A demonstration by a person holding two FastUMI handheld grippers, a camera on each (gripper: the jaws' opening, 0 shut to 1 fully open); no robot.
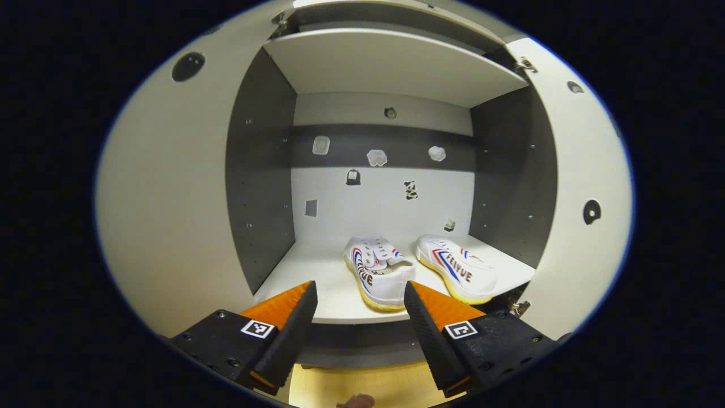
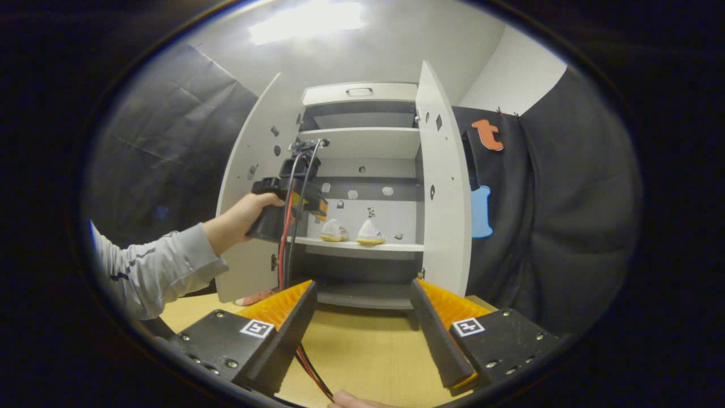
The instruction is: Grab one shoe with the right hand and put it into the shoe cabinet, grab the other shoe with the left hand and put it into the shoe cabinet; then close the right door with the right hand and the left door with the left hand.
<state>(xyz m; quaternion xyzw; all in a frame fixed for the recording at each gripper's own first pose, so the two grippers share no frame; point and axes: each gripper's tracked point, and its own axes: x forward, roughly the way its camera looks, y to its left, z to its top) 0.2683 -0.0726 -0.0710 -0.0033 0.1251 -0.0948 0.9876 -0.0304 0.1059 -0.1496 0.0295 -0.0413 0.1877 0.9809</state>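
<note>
Shoes: both white sneakers sit on the lower shelf (image 1: 317, 283) of the shoe cabinet (image 2: 362, 93), toes pointing to the back wall, heels toward the front edge.
Left shoe (image 1: 376, 272): upright, straps across the top, heel close to the shelf's front edge, yellowish sole showing.
Right shoe (image 1: 459, 272): just beside the first one, not touching it as far as I can tell, angled a bit so its side with the red and blue stripes faces the camera.
Left gripper (image 1: 359, 309): fingers spread wide, nothing between them, hanging just in front of the shelf edge and lined up with the left shoe. In the right gripper view you can see it from the outside (image 2: 308, 207), held up at shelf height by a hand (image 2: 243, 218) in a grey sleeve (image 2: 153, 266), with red and black cables (image 2: 283, 249) dangling off it.
Right gripper (image 2: 362, 306): fingers also wide apart and empty, sitting low and well back from the cabinet, over the light wooden floor (image 2: 362, 345).
Left door (image 2: 249, 187): swung open, inner face showing with its hinge holes.
Right door (image 2: 444, 187): open too, standing edge-on near the black cloth wall (image 2: 566, 226).
Cabinet inside: grey side panels, another shelf (image 1: 391, 65) above the shoes, a few small stickers and plugs (image 1: 376, 157) on the back wall.
</note>
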